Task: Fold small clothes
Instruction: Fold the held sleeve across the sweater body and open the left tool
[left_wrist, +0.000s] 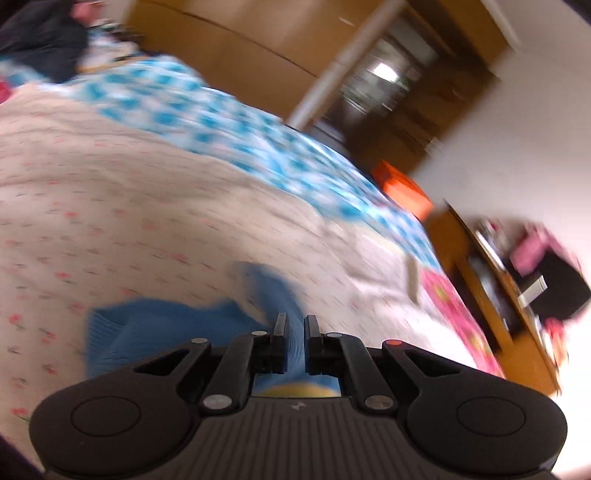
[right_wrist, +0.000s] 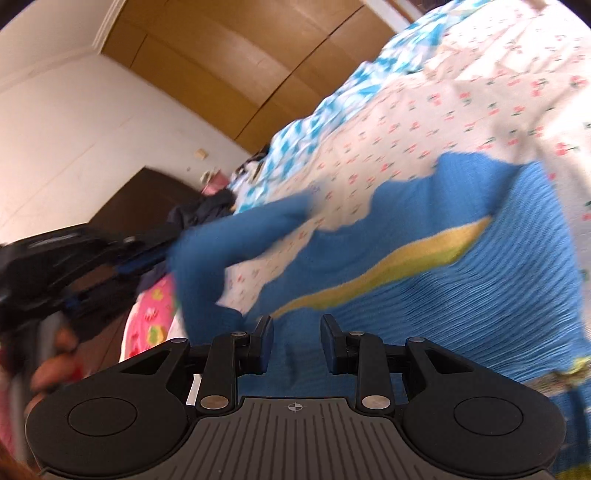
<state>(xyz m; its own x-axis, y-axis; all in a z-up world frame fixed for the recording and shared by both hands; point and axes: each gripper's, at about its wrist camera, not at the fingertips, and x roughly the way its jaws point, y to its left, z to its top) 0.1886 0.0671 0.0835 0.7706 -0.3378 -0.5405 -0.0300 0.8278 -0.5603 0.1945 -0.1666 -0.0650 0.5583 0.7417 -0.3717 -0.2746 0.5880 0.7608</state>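
Knitwear on a bed: one blue sweater (right_wrist: 461, 295), ribbed and crossed by a single yellow stripe (right_wrist: 399, 266), lies on the floral bedspread (left_wrist: 129, 206), and I am working it with two grippers. My left gripper (left_wrist: 295, 325) has its jaws drawn close together, pinching a fold of the blue knit that rises between them at 12 o'clock of the tool. In the right wrist view the same gripper shows at 9 o'clock, with one sleeve (right_wrist: 236, 236) stretched toward it, lifted off the bedspread. My right gripper (right_wrist: 297, 325) holds its jaws spread, with blue fabric showing in the gap; I cannot tell whether they touch the cloth. The sweater's body fills the right wrist view from 3 to 6 o'clock. Motion blur softens both views. One blue-and-white checked quilt (left_wrist: 207, 118) lies past the bedspread toward 12 o'clock in the left wrist view, one orange box (left_wrist: 404, 192) sits at 2 o'clock beyond the bed's edge, and wooden wardrobe doors (right_wrist: 229, 59) stand along the wall. One pile of dark clothing (left_wrist: 40, 40) rests at 10 o'clock.
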